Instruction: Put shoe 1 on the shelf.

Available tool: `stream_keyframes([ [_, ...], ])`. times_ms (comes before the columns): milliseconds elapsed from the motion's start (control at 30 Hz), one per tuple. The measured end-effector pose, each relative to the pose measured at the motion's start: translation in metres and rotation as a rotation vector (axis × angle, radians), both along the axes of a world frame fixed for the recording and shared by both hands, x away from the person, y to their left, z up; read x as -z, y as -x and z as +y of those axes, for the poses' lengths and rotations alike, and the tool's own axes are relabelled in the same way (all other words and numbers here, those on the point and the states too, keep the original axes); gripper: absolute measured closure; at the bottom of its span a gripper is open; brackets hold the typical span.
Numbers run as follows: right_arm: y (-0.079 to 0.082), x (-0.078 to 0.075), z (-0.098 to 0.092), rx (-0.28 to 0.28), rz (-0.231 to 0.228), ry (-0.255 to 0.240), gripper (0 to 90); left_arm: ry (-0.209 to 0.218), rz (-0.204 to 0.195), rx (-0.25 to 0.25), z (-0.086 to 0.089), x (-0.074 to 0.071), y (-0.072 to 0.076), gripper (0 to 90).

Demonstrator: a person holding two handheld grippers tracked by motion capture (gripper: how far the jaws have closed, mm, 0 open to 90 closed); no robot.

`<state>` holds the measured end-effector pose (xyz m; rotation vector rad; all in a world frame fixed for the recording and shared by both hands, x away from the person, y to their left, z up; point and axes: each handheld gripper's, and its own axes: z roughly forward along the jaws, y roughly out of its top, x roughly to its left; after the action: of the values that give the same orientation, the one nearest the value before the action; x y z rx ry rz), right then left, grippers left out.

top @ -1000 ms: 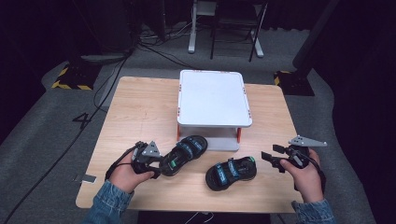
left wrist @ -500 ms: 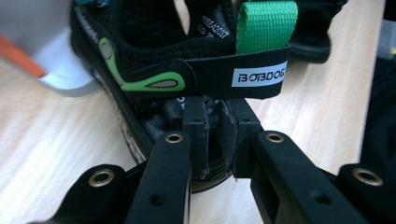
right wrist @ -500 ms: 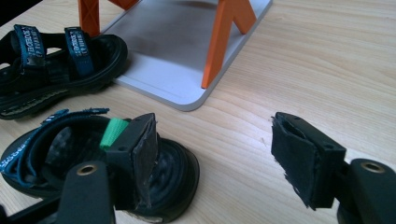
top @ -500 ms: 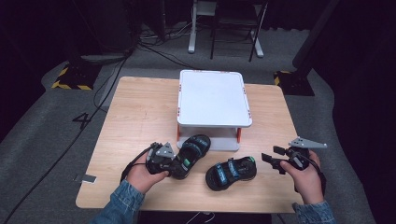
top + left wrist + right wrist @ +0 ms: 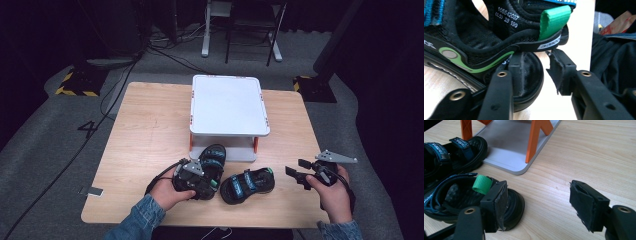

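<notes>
Table: a light wooden table (image 5: 145, 130) sat on grey carpet, with dark gear and chair legs way at the back.
Stand: a white two-tier stand (image 5: 227, 105) with orange legs (image 5: 534, 140) stood mid-table, toward the far side.
Left sandal: a black sandal (image 5: 212, 162) with blue straps and green trim lay just in front of the stand, toe pointing at its lower shelf. In the left gripper view you could read the size print inside the heel and see a green pull loop (image 5: 554, 21).
Right sandal: its twin (image 5: 247, 184) lay just beside the first one, nearer the table's front edge, angled sideways, heel toward the right hand. Its own green loop (image 5: 482, 184) showed at the heel.
Left gripper: the left gripper (image 5: 535, 72) was right at the left sandal's heel, jaws apart, one pad (image 5: 520, 72) pretty much touching the heel rim, the other off to the side. Not clamped on anything.
Right gripper: the right gripper (image 5: 300, 175) hovered over the table's right front area, near the right sandal's heel but apart from it, jaws wide open and holding nothing.
</notes>
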<state>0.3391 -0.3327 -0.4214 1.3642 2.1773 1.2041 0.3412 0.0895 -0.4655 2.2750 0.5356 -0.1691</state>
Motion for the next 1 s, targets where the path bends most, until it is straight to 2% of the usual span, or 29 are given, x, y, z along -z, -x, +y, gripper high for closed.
stream_keyframes([
  [100,-0.001,0.000,0.001,-0.005,-0.003,0.000,31.8,-0.021,-0.007,0.026,0.001,-0.002,0.008,51.9],
  [167,-0.003,-0.001,0.002,-0.009,-0.004,-0.003,31.8,-0.041,-0.041,0.064,0.004,-0.005,0.013,46.7],
  [200,-0.004,-0.001,0.003,-0.011,-0.003,-0.002,31.8,-0.049,-0.043,0.074,0.006,-0.006,0.014,46.4],
  [267,-0.006,-0.001,0.005,-0.019,-0.003,-0.003,31.7,-0.034,-0.042,0.091,0.011,-0.008,0.017,47.6],
  [367,-0.010,-0.001,0.009,-0.034,0.001,-0.001,31.8,-0.035,-0.004,0.139,0.017,-0.008,0.022,56.6],
  [467,-0.013,-0.001,0.013,-0.046,0.005,-0.001,31.7,-0.062,0.002,0.175,0.015,-0.002,0.026,60.1],
  [533,-0.015,-0.001,0.016,-0.055,0.005,-0.001,31.7,-0.080,-0.013,0.171,0.013,0.004,0.027,59.0],
  [667,-0.017,0.000,0.019,-0.063,0.006,0.002,31.7,-0.080,-0.046,0.145,0.011,0.012,0.024,59.4],
  [700,-0.018,0.000,0.019,-0.064,0.008,0.001,31.7,-0.077,-0.047,0.138,0.011,0.013,0.023,63.9],
  [767,-0.018,0.000,0.020,-0.067,0.004,0.003,31.7,-0.078,-0.056,0.138,0.010,0.012,0.022,67.0],
  [833,-0.018,0.001,0.020,-0.067,0.009,0.003,31.7,-0.095,-0.086,0.143,0.009,0.011,0.022,69.5],
  [933,-0.017,0.001,0.020,-0.067,0.012,0.005,31.7,-0.127,-0.183,0.114,0.007,0.012,0.019,68.8],
  [967,-0.016,0.002,0.019,-0.063,0.015,0.005,31.6,-0.123,-0.201,0.106,0.007,0.012,0.016,67.0],
  [1000,-0.016,0.002,0.018,-0.063,0.013,0.007,31.6,-0.110,-0.197,0.094,0.007,0.012,0.014,68.8],
])
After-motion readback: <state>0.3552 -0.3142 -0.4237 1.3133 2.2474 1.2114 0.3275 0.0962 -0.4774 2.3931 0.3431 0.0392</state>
